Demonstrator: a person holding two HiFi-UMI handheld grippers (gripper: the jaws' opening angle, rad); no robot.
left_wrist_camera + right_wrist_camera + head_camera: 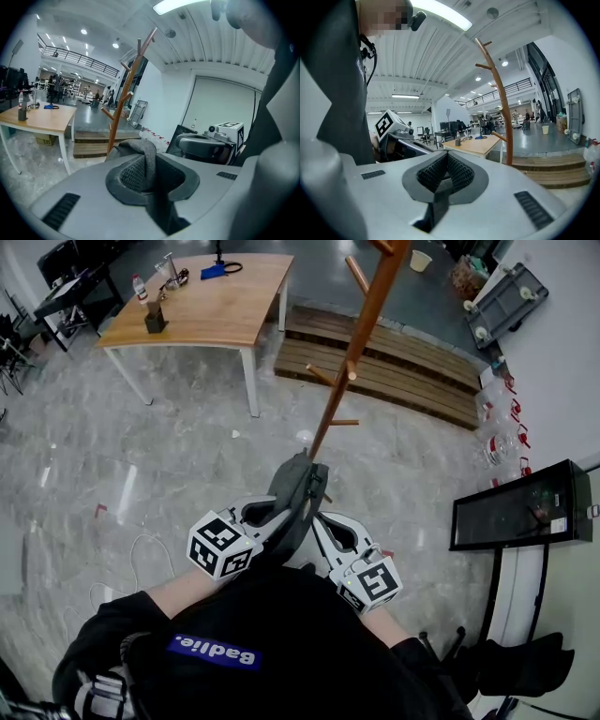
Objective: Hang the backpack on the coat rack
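Only the head view shows the backpack (281,652) itself: a black mass held close against the person's front at the bottom of the picture, short of the foot of the coat rack (361,334), which stands on the grey floor just beyond it. On the bag is one blue label (214,652) with white lettering, seen upside down, that appears to read "Badie."; no other writing is legible. The bag's grey strap (298,488) rises forward from the bag, and both tools meet on it. The left gripper (277,517) and the right gripper (321,521) each carry one marker cube, two in all. The gripper views show what the head view cannot. In the left gripper view the jaws of the left gripper (150,176) are clamped on a fold of grey strap (149,157) that loops over them. In the right gripper view the right gripper (443,180) pinches a dark band of the same strap (440,187). Each of these views also catches the other tool's cube (230,130) (388,124) and the single rack (123,96) (502,108) standing upright. There is one wooden table (211,306) with white legs; a bottle (140,287) stands on it. One low wooden platform (394,367) lies behind the rack.
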